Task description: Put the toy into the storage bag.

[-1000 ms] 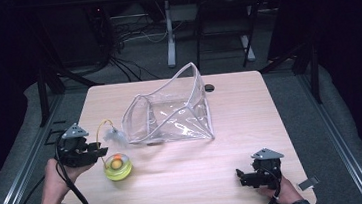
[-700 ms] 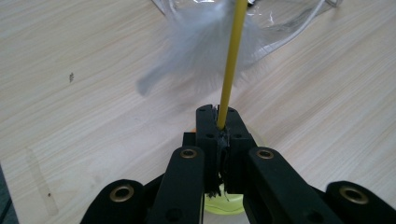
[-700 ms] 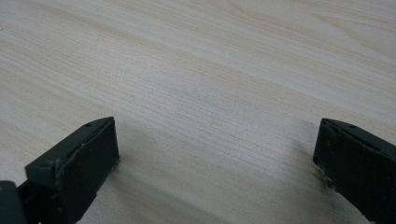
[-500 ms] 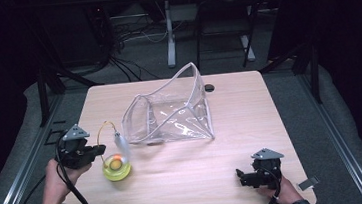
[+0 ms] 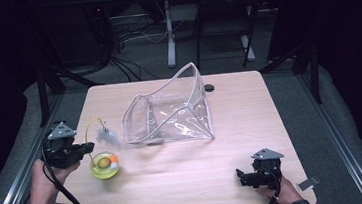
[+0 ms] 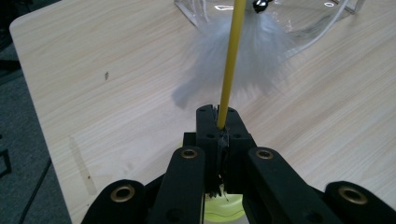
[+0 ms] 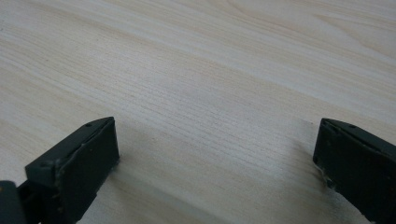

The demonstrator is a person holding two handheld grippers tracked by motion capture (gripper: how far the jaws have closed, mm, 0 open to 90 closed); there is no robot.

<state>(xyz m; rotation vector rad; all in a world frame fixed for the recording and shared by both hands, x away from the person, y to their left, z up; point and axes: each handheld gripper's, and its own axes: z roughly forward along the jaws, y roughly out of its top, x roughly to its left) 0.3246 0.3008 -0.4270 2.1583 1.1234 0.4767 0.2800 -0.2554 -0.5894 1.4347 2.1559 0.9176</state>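
A person seated at a pale wooden surface (image 5: 176, 173) works two hand-held grippers. At the surface's left edge, the left gripper (image 5: 84, 149) has its fingers closed tight on the thin yellow wire (image 6: 229, 65) of a cat teaser toy; in the left gripper view the wire rises straight out from between the pressed-together fingers. The wire arcs up and over to a tuft of white feathers (image 5: 107, 137), blurred in both views, hanging just beside the near left corner of a clear plastic zip pouch (image 5: 172, 113). Directly below the gripper's fingers sits the toy's round yellow-green base (image 5: 104, 165), with a small orange spot showing on it, resting on the surface.

The pouch stands open toward the middle of the surface, its white-trimmed mouth gaping and one side lifted to a peak at the far end. A small dark round spot (image 5: 209, 87) lies on the surface just behind it.

At the near right, well apart from the toy and the pouch, the right gripper (image 5: 242, 176) rests low over bare wood, its fingers (image 7: 77, 158) spread wide and holding nothing.
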